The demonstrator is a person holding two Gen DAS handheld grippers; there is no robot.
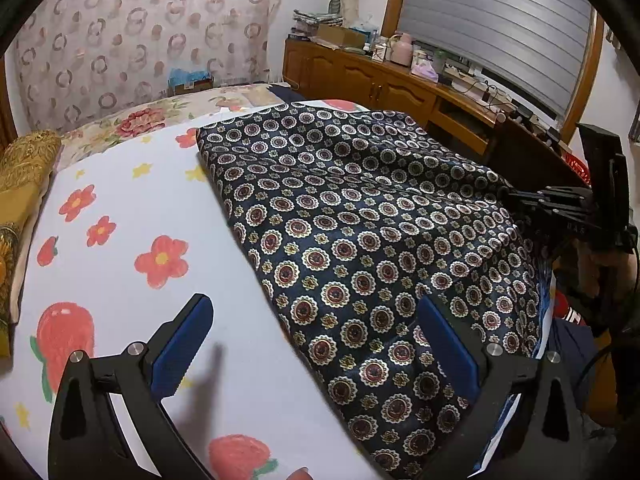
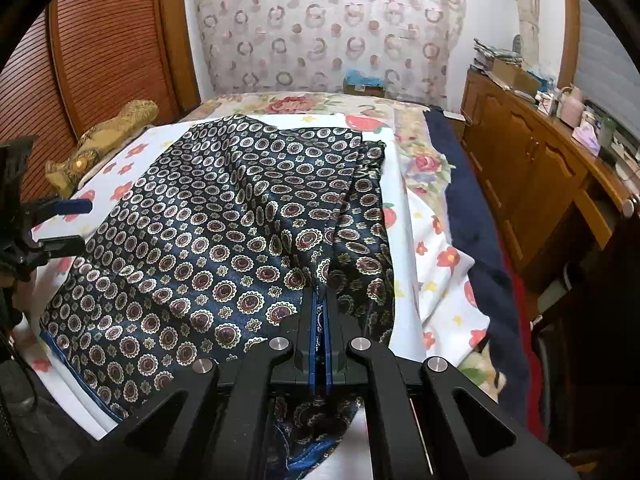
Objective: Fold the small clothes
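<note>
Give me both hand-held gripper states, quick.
Left hand-held gripper: open, holding nothing, over the near edge of the patterned garment.
Right hand-held gripper: shut on a fold of the patterned garment.

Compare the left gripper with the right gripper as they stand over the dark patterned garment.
The left gripper has its jaws wide apart; the right gripper has its jaws shut. The left gripper holds nothing, its blue pads hovering above the white flowered sheet and the edge of the dark blue medallion-patterned garment; the right gripper pinches a fold of that garment. Both are black with blue pads.
</note>
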